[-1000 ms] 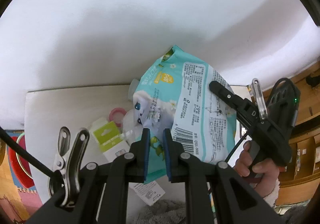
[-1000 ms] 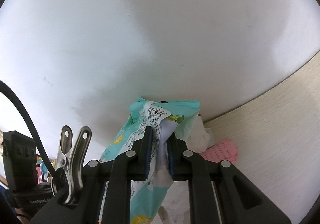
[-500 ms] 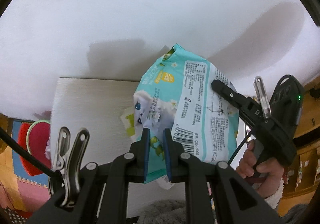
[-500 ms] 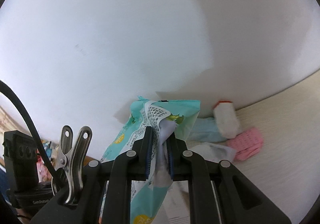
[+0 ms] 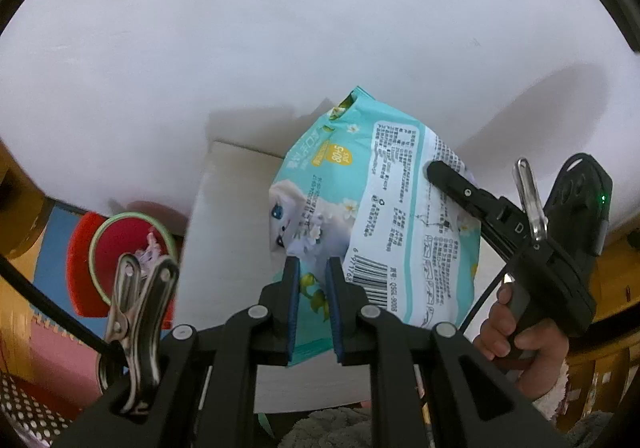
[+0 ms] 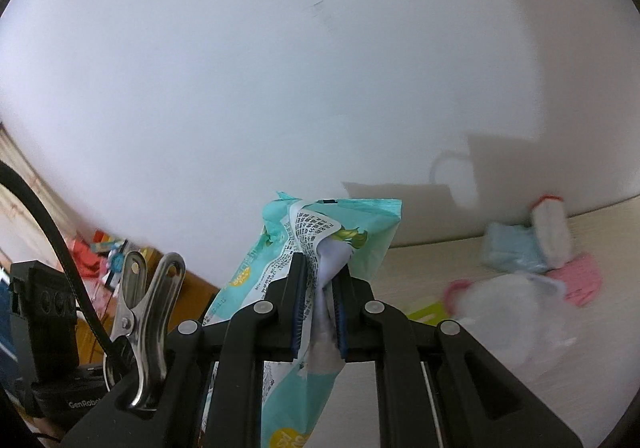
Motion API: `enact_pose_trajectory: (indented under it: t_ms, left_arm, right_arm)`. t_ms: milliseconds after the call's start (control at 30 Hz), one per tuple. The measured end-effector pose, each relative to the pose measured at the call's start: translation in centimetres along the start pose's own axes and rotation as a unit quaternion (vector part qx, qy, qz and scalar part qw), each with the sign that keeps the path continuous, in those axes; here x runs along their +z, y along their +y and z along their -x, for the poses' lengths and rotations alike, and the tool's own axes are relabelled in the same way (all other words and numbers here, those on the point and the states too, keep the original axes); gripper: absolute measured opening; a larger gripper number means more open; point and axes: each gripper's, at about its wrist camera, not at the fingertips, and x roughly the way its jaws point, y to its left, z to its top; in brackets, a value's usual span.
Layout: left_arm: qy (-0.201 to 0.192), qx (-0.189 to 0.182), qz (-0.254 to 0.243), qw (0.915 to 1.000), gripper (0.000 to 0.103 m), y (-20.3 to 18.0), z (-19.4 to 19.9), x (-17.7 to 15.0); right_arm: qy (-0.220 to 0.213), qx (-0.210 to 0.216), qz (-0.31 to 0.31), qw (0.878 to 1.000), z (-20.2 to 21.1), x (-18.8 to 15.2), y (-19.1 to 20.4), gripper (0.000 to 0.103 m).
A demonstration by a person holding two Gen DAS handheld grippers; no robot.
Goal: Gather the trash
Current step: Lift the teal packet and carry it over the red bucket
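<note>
Pinching the lower edge of a teal wet-wipe pack (image 5: 372,208), the left gripper (image 5: 312,308) is holding it above a pale table (image 5: 224,248). The right gripper (image 6: 320,312) is clamping the pack's crumpled opposite end, so both are sharing the pack in the air. Blurred trash is lying on the table beyond: a pink piece (image 6: 580,280), a blue wad (image 6: 508,252). A red basin (image 5: 116,248) is sitting on the floor beside the table.

Black tongs (image 5: 312,288) with blue pads, silver screws.
</note>
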Motion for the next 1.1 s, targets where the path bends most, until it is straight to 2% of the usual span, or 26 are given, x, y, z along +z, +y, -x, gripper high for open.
enact_pose_trajectory:
  t_ms: [300,467,567,733,800,900,1100]
  left_arm:
    - [-0.026,0.023,0.046,0.9983,0.014,1.9,1.2,-1.6]
    - [-0.042,0.035,0.08,0.9953,0.014,4.6,1.6,-1.9]
    - [-0.051,0.033,0.101,0.993,0.013,6.5,2.1,-2.4]
    - [-0.06,0.038,0.139,0.9878,0.013,9.1,1.7,-2.7]
    - [-0.062,0.035,0.152,0.9859,0.014,10.1,1.6,-2.8]
    - [-0.069,0.055,0.158,0.9835,0.014,12.2,0.3,-2.7]
    - [-0.064,0.081,0.204,0.9736,0.013,17.0,-2.9,-2.9]
  right_arm:
    - [0.029,0.03,0.037,0.998,-3.9,-0.9,4.3,0.014]
    - [0.053,0.048,0.053,0.996,-6.3,-1.4,6.6,0.013]
    - [0.077,0.067,0.042,0.994,-7.8,-1.3,7.7,0.013]
    - [0.106,0.06,0.083,0.989,-9.8,-1.3,11.4,0.013]
    - [0.12,0.058,0.1,0.986,-10.9,-1.4,12.9,0.013]
    - [0.14,0.055,0.121,0.981,-12.3,-1.2,15.5,0.013]
    - [0.197,0.033,0.187,0.962,-19.6,-2.4,20.0,0.012]
